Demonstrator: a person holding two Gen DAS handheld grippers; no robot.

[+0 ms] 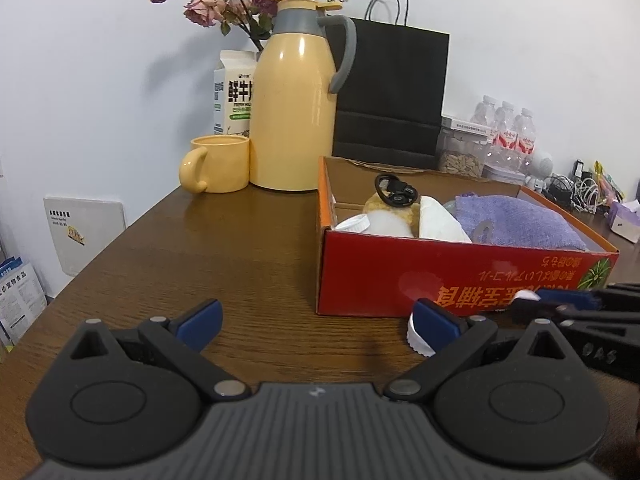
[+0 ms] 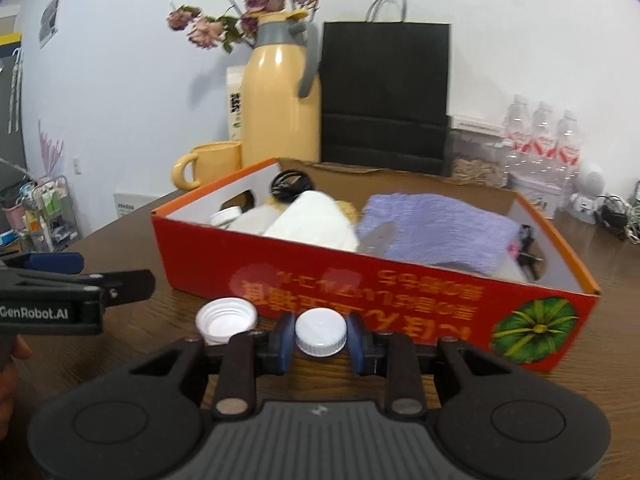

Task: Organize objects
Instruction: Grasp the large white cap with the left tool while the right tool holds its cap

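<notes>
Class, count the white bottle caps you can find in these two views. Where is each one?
3: one cap between the right gripper fingers, one upturned cap on the table beside it, one inside the red box at its left end. Others may be hidden.

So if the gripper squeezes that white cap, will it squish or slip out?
Probably neither. The white cap looks like stiff plastic, and its ridged rim should help the right gripper hold it. It seems small and light, so lifting it into the red box should be easy.
</notes>
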